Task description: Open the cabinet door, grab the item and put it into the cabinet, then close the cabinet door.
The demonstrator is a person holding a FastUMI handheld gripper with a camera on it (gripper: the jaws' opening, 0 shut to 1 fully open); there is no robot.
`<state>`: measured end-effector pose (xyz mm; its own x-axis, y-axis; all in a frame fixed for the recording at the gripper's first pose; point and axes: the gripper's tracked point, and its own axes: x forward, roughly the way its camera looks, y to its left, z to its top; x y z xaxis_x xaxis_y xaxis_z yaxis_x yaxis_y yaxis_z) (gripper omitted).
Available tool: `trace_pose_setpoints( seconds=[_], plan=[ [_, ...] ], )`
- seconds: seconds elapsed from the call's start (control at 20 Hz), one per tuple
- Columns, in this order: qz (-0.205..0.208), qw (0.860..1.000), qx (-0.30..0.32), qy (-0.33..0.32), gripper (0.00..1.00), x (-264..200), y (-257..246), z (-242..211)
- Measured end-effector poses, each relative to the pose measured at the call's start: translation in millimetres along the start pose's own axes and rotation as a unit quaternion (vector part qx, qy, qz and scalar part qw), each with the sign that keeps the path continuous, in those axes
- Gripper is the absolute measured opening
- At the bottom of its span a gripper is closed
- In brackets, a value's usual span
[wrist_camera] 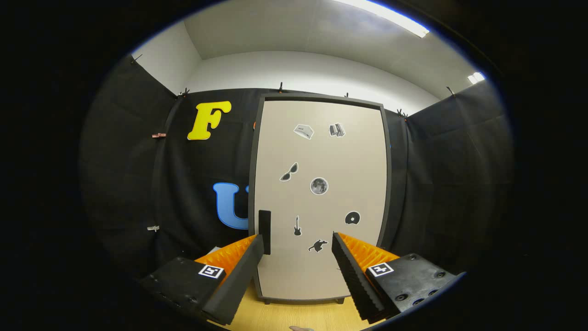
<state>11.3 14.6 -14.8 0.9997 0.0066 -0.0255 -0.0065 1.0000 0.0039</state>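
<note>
My gripper (298, 243), fingers apart and empty, faces the closed cabinet door (321, 197); its upright handle (264, 231) lies just beyond my left finger, far-left.

Beige cabinet door (321, 202) in a dark grey frame, scattered with small black, grey and white stickers (319, 186): sunglasses, a moon, a guitar, a disc, books. Black handle (264, 231) at the door's left edge. Light yellowish wood-grain table (294, 317) beneath. Plain white wall (312, 73) above the black cloth. Gripper (297, 241) with fingers spread apart, black-and-white square markers (211, 271) on its body.
</note>
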Motion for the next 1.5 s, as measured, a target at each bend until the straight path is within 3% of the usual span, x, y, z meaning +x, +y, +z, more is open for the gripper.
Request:
trace_pose_setpoints(
  seconds=[0.65, 1.5],
  plan=[
    [0.028, 0.999, 0.019, 0.022, 0.98, 61, 54, -27],
    [0.012, 0.999, 0.015, 0.032, 0.96, 168, 71, -70]
  ],
)
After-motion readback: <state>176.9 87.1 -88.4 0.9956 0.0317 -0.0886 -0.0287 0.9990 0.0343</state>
